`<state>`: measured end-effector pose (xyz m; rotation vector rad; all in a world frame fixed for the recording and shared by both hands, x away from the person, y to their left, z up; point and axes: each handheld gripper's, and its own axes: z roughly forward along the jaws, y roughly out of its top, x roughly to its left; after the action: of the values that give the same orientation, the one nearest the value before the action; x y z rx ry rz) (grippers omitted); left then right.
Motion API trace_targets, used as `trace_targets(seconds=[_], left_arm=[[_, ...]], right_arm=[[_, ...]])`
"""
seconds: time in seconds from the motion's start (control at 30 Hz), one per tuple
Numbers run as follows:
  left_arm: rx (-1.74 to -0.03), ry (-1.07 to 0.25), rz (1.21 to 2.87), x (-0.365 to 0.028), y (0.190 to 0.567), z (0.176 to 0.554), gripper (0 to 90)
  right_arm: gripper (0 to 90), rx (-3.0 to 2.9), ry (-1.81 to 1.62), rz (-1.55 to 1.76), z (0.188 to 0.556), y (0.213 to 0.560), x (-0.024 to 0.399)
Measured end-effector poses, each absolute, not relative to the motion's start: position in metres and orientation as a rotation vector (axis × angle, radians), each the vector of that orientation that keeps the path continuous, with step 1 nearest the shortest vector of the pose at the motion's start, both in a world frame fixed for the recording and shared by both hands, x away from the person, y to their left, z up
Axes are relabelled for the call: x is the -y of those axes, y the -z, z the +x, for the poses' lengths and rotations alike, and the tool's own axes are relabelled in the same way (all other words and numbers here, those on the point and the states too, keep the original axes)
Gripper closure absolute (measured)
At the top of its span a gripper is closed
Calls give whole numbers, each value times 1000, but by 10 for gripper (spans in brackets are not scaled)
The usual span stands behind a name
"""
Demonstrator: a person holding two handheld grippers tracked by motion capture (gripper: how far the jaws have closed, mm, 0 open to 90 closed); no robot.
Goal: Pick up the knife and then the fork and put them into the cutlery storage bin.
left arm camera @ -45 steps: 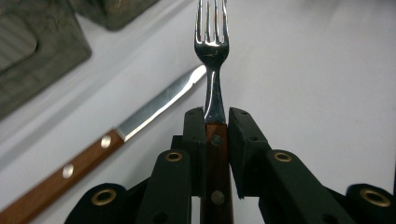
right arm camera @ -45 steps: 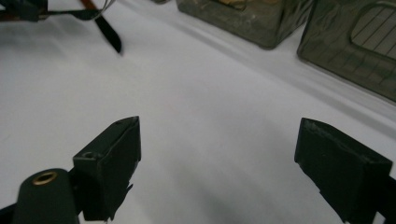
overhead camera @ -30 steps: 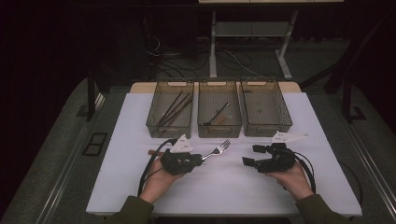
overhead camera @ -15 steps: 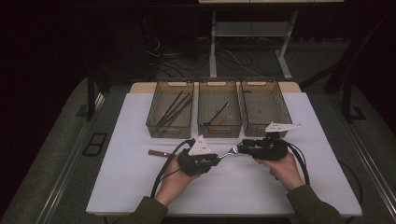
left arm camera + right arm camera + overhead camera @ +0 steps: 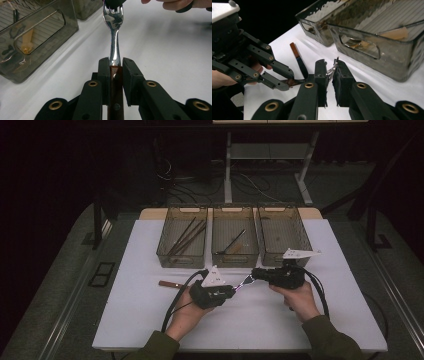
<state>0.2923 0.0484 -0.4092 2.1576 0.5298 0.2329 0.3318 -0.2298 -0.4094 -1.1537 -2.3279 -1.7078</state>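
Fork held at both ends above table: left gripper clamps its wooden handle; right gripper, jaws just closing, pinches the tines.

Three smoky plastic bins stand side by side along the far edge of the white surface, walling off that side just beyond the claws. A wood-handled utensil lies loose just left of the left hand. The surface lies bare to the far left, far right and along the near edge.
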Motion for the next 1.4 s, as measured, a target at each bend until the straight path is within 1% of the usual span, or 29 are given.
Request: trace_targets(seconds=[0.17,0.3,0.47,0.53,0.63,0.83,1.0,1.1,1.17,1.27,1.4], left_arm=[[-532,-192,2145,-49,411,294,756],[-541,-170,2123,-50,412,293,738],[-555,-146,2098,-59,412,294,605],[-544,-149,2100,-65,411,294,577],[-537,-139,2091,-74,412,291,513],[-538,-125,2086,-96,414,287,447],[-567,-111,2077,-116,419,284,365],[-574,-132,2081,-127,423,281,314],[-590,-146,2071,-135,425,280,312],[-614,-157,2071,-146,429,278,271],[-648,-184,2070,-155,432,278,170]], right_arm=[[858,2325,1743,-1138,331,403,227],[862,2338,1754,-1121,331,398,223],[861,2344,1782,-1142,333,390,228],[861,2350,1785,-1176,336,385,234],[861,2364,1791,-1224,340,379,245],[860,2368,1824,-1294,349,365,270],[860,2386,1852,-1364,357,347,290],[860,2407,1866,-1409,361,336,300],[860,2412,1883,-1433,365,329,308],[860,2415,1902,-1491,370,318,321],[860,2413,1936,-1564,379,307,338]])
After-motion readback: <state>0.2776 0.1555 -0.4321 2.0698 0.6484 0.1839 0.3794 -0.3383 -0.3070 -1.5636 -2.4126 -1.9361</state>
